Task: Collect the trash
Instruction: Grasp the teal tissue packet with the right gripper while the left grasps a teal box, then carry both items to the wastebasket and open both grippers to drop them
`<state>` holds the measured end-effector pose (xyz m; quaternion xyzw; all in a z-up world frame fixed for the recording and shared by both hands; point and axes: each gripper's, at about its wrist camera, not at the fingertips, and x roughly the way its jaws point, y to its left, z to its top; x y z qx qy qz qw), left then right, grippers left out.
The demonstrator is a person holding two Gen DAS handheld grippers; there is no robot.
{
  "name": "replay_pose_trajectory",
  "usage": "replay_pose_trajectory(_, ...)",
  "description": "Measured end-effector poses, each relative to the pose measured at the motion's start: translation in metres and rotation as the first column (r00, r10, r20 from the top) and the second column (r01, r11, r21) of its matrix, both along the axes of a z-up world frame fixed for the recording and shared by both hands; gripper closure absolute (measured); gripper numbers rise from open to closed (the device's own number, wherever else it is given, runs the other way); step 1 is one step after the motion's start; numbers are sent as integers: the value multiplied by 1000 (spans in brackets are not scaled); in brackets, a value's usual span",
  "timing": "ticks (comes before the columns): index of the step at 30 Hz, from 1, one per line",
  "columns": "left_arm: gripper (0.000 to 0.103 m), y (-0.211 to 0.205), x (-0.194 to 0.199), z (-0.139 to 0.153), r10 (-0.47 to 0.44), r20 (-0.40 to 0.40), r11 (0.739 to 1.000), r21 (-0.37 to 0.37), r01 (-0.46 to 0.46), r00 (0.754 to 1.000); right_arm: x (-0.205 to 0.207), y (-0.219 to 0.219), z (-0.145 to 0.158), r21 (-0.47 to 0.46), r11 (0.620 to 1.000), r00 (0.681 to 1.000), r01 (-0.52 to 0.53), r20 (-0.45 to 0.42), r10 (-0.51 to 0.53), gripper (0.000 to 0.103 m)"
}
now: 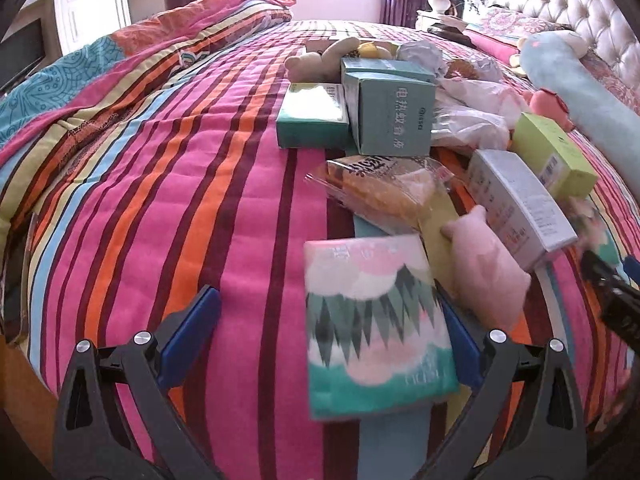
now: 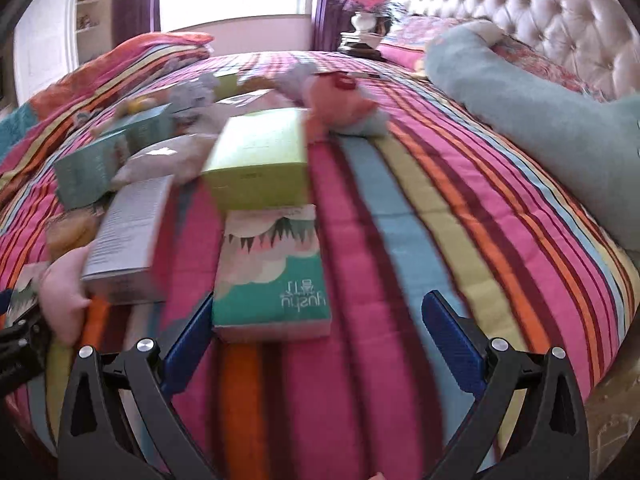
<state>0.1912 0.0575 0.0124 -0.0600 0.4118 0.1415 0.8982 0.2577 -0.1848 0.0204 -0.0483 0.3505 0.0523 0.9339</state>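
Since both the left tool [image 1: 332,344] and right tool [image 2: 318,334] are wide open and holding nothing, pretty much all the trash, like the teal cardboard box [image 1: 390,118], lime-green carton [image 2: 258,160] and crinkly snack wrapper [image 1: 380,192], looks uncollected on the striped bed [image 1: 180,200].

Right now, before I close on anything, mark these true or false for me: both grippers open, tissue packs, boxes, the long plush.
1. Both grippers are open. True: left gripper and right gripper stand wide.
2. The left gripper grips the tissue pack. False: open around it.
3. The lime-green box lies beyond the right-hand tissue pack. True.
4. The long blue plush is on the floor. False: on the bed, by the headboard.
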Motion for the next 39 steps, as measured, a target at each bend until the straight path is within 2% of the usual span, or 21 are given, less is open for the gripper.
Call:
replay_pose_trajectory(3,6,-2,6,-2,17,-2,1000,17,-17,1000,10,-5,0,56,998,999,-39,-28,41,8)
replay_pose_trajectory(7,6,-1,4,-3,18,13,1000,15,-18,1000,15,18,0,-6,991,991,-135,-15,135,10)
replay_pose_trajectory(9,6,-2,2,-4,2,26,1000,25,-3,1000,18,26,-3,-23,988,987,-156,-31,155,26)
replay_pose_trajectory(10,6,-3,2,-4,-11,26,999,36,11,1000,18,26,-4,-3,986,986,-165,-37,165,29)
replay_pose_trajectory(11,14,-4,2,-3,-20,28,999,35,19,999,19,25,-3,17,986,985,-165,-39,165,37)
replay_pose_trajectory(12,19,-5,1,-2,-37,33,999,29,36,999,18,23,-2,27,986,986,-163,-41,164,51)
replay_pose_trajectory(13,35,-10,-1,1,-60,42,998,37,58,997,16,21,0,33,987,986,-158,-39,159,54)
replay_pose_trajectory(14,53,-12,-1,2,-68,48,997,45,66,997,17,20,1,40,986,986,-160,-45,162,54)
replay_pose_trajectory(15,53,-15,-2,4,-68,49,996,57,65,997,17,18,2,52,985,984,-167,-57,169,55)
replay_pose_trajectory(17,53,-14,-3,4,-65,52,997,35,64,997,15,13,5,74,983,983,-169,-63,174,55)
replay_pose_trajectory(19,53,-8,-12,8,-63,64,998,-11,63,996,10,5,12,120,977,982,-175,-57,183,55)
replay_pose_trajectory(21,53,-5,-26,15,-66,83,998,-9,67,994,-4,-6,25,179,963,977,-199,-42,210,55)
replay_pose_trajectory(24,53,-2,-67,34,-121,134,990,-52,129,984,-38,-20,38,263,926,958,-271,-20,286,55)
replay_pose_trajectory(25,53,-5,-93,41,-175,153,978,-89,190,973,-50,-22,39,281,914,951,-293,-17,310,55)
replay_pose_trajectory(28,53,-22,-145,40,-302,134,943,-104,317,944,-111,-33,31,358,854,905,-377,-50,421,55)
replay_pose_trajectory(30,53,-36,-175,23,-369,76,918,-127,376,926,-152,-36,16,371,834,875,-408,-101,473,55)
replay_pose_trajectory(32,53,-52,-198,-17,-426,-26,891,-187,415,904,-178,-36,-7,387,831,852,-399,-180,492,55)
replay_pose_trajectory(33,53,-58,-203,-37,-440,-77,884,-211,417,895,-188,-36,-23,391,835,838,-387,-227,495,55)
replay_pose_trajectory(34,53,-68,-207,-72,-448,-166,883,-236,406,878,-197,-34,-45,390,845,820,-367,-294,491,55)
replay_pose_trajectory(36,53,-80,-209,-105,-462,-239,880,-241,409,854,-205,-27,-92,364,873,785,-324,-411,463,55)
replay_pose_trajectory(39,52,-102,-207,-147,-507,-318,861,-235,452,801,-207,-14,-137,331,886,731,-325,-506,457,55)
